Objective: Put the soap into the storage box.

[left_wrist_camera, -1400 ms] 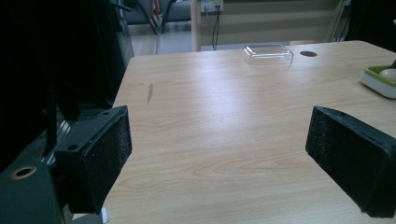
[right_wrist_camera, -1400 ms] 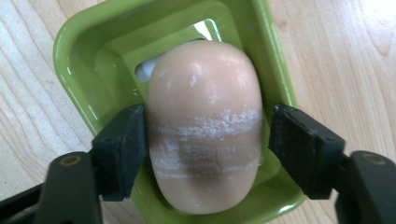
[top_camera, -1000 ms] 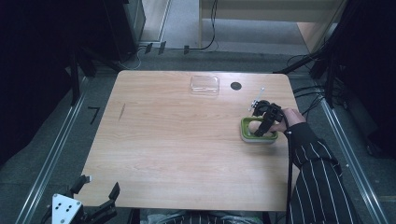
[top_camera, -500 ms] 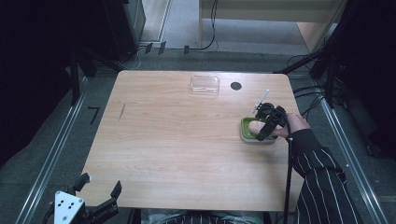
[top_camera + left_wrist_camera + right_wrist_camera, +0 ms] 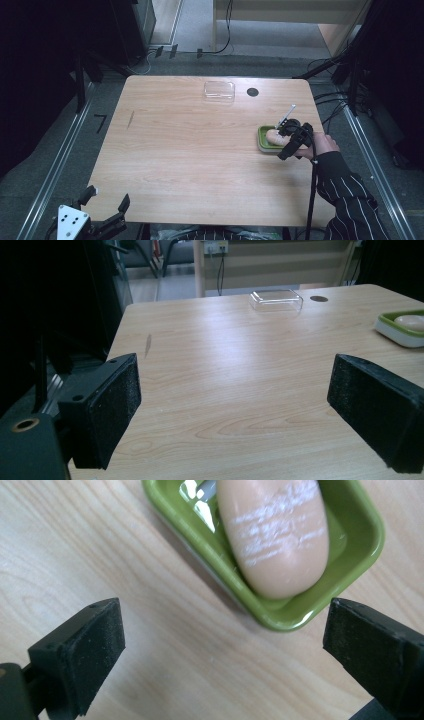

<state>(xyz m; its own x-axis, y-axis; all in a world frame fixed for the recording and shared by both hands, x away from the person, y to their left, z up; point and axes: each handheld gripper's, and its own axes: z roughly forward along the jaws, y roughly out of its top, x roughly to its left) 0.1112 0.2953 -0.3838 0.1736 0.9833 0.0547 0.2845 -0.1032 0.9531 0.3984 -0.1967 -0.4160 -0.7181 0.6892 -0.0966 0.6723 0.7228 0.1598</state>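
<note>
My right gripper stands with its jaws spread as wide as they go and nothing between the pads; they have just been opening, and the right gripper view shows only bare wood in the gap. Just ahead of the jaws lies the soap bar, a pale peach oval resting in the green dish, with some wet gleam on the dish floor beside it. In the high view the dish sits near the right edge of the table, touching nothing else, and my gripper hangs over its near right corner. As I judge it, the step in hand is the release and withdrawal after placing the soap. To do it well, I should back away along the line of the jaws with them held fully apart, so that neither pad catches the dish rim and drags or tips it; the soap looks slick and would slide readily if the dish were knocked. The clear lid rests well apart at the far edge, beside a dark round hole. My left gripper waits off the near left corner, jaws wide apart and empty.
</note>
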